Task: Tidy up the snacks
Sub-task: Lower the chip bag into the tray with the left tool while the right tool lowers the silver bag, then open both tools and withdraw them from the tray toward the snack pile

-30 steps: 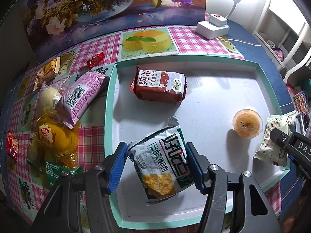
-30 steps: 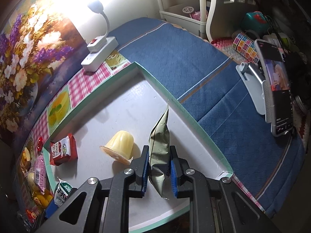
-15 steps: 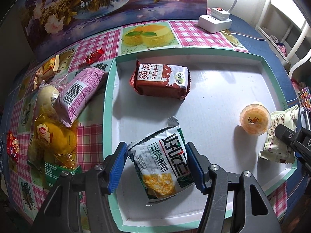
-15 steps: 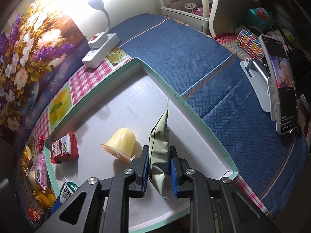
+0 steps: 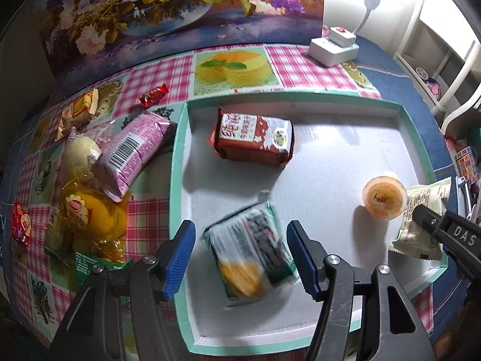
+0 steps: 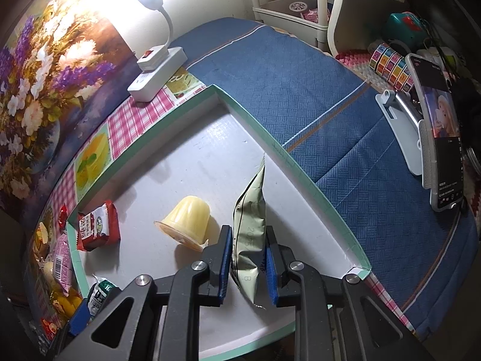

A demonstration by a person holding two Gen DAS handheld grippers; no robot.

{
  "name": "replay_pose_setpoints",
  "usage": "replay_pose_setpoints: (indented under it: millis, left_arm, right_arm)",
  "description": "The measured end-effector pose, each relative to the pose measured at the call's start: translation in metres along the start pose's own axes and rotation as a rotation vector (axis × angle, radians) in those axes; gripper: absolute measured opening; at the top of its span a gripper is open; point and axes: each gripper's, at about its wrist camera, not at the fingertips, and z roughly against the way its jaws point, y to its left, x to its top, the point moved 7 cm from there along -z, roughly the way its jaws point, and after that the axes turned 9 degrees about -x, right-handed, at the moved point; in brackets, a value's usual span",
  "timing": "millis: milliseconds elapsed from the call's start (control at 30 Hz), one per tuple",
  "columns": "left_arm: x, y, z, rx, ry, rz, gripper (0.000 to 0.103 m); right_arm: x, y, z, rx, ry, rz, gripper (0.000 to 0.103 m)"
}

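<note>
A white tray with a green rim (image 5: pixel 177 162) holds a brown biscuit pack (image 5: pixel 254 140), a yellow jelly cup (image 5: pixel 383 200) and a green-and-white snack bag (image 5: pixel 251 258). My left gripper (image 5: pixel 240 258) is open around the green bag, which is blurred and lies between the blue pads without touching them. My right gripper (image 6: pixel 248 263) is shut on a pale wafer packet (image 6: pixel 251 228) held on edge over the tray's right side (image 6: pixel 300 174), beside the jelly cup (image 6: pixel 186 221). The packet also shows in the left wrist view (image 5: pixel 422 219).
Left of the tray on the checked cloth lie a pink pack (image 5: pixel 132 155), a yellow fruit bag (image 5: pixel 93 219), a bun (image 5: pixel 79 152) and small red candies (image 5: pixel 153 97). A white power strip (image 6: pixel 156 72) stands behind. A phone on a stand (image 6: pixel 436 153) is at the right.
My left gripper's jaws have spread wider and the green bag has dropped free, now blurred and lower between them. The right gripper still holds the wafer packet, barely moved.
</note>
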Motion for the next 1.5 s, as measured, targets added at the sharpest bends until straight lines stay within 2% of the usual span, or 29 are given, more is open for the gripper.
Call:
replay_pose_setpoints:
  millis: [100,133,200,233,400,467,500,567,633,733,800,867,1233,1500]
  left_arm:
    - [0.002,0.003,0.006,-0.010,-0.017,0.021,0.070]
    - [0.003,0.005,0.009,-0.013,-0.024,0.029,0.071]
    - [0.005,0.009,0.011,-0.014,-0.031,0.043,0.071]
    - [0.005,0.011,0.013,-0.013,-0.036,0.053,0.071]
    - [0.006,0.025,0.020,-0.009,-0.056,0.109,0.071]
    - [0.007,0.032,0.023,-0.010,-0.065,0.137,0.072]
    - [0.007,0.034,0.024,-0.009,-0.069,0.147,0.074]
    - [0.007,0.040,0.026,-0.006,-0.076,0.172,0.088]
    - [0.007,0.045,0.027,-0.005,-0.081,0.192,0.088]
    - [0.005,0.053,0.028,0.000,-0.084,0.227,0.088]
    - [0.004,0.059,0.028,0.017,-0.088,0.249,0.089]
    - [0.003,0.065,0.030,0.039,-0.096,0.265,0.095]
    - [0.000,0.099,0.044,0.153,-0.151,0.324,0.096]
    - [-0.003,0.114,0.049,0.180,-0.150,0.354,0.096]
  right_arm:
    - [0.001,-0.001,0.001,-0.004,-0.003,0.005,0.025]
    - [0.001,-0.001,0.001,-0.003,-0.004,0.006,0.030]
    - [0.002,0.000,0.001,0.000,-0.005,0.007,0.049]
    - [0.002,0.000,0.001,0.003,-0.007,0.010,0.063]
    - [0.003,0.004,0.004,0.002,-0.021,0.030,0.067]
    - [0.004,0.005,0.007,-0.007,-0.033,0.038,0.080]
    - [0.004,0.004,0.008,-0.007,-0.038,0.039,0.083]
    - [0.005,0.005,0.010,-0.001,-0.046,0.042,0.086]
    - [0.005,0.006,0.010,0.006,-0.047,0.047,0.089]
    - [0.004,0.007,0.007,0.009,-0.042,0.052,0.102]
    - [0.004,0.007,0.007,0.015,-0.042,0.051,0.103]
    - [0.004,0.008,0.008,0.021,-0.049,0.055,0.103]
    - [0.008,0.013,0.021,0.049,-0.086,0.071,0.103]
    - [0.009,0.027,0.040,0.102,-0.119,0.092,0.103]
